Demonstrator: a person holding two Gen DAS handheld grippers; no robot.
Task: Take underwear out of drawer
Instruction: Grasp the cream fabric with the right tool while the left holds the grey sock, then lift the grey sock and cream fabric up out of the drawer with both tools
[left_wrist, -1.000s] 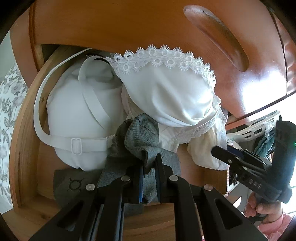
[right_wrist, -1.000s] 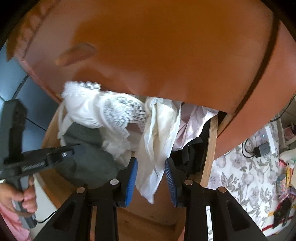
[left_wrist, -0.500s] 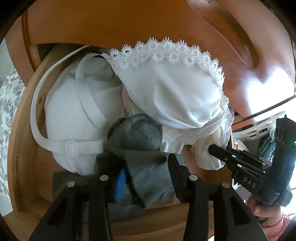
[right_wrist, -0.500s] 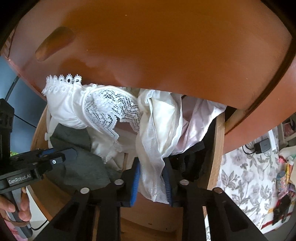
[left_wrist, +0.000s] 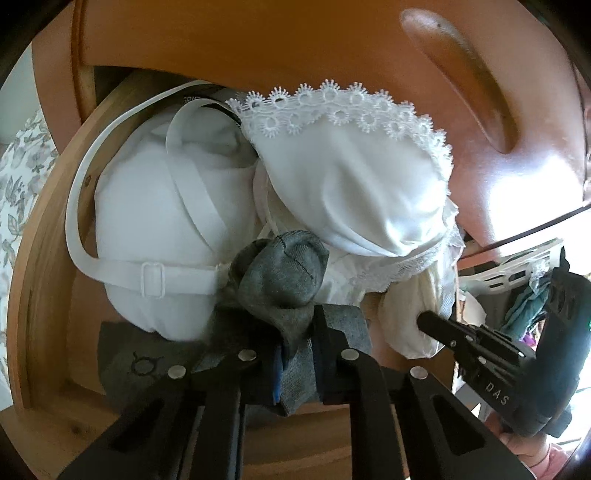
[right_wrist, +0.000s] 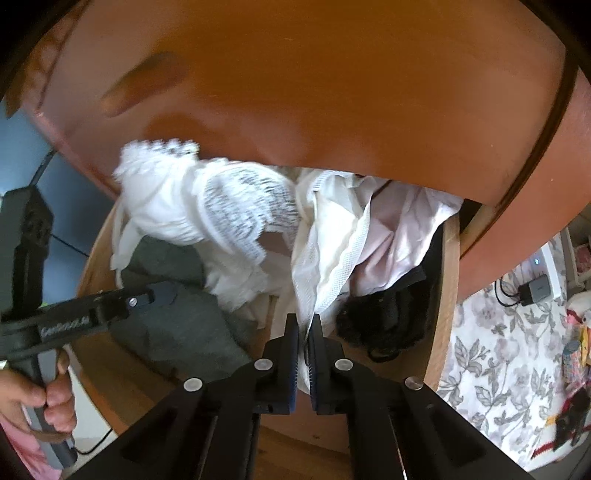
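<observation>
The open wooden drawer (left_wrist: 40, 258) is packed with underwear. In the left wrist view my left gripper (left_wrist: 297, 343) is shut on a bunched grey garment (left_wrist: 284, 273) at the drawer's front. Behind it lie a white bra with a strap (left_wrist: 159, 229) and a white lace-trimmed bra (left_wrist: 354, 184). In the right wrist view my right gripper (right_wrist: 304, 326) is shut on the hanging edge of a cream mesh-trimmed garment (right_wrist: 332, 258) near the drawer's right half. My left gripper (right_wrist: 155, 293) shows at the left over the grey garment (right_wrist: 177, 328).
The closed drawer front (right_wrist: 314, 92) above overhangs the clothes. A pink satin piece (right_wrist: 399, 229) and a black garment (right_wrist: 384, 317) fill the drawer's right end. A floral floor (right_wrist: 491, 362) with a charger (right_wrist: 535, 290) lies to the right. A hand (right_wrist: 26, 398) holds the left gripper.
My left gripper opened half a second ago and has shut again on the grey garment. My right gripper closed from open onto the cream garment.
</observation>
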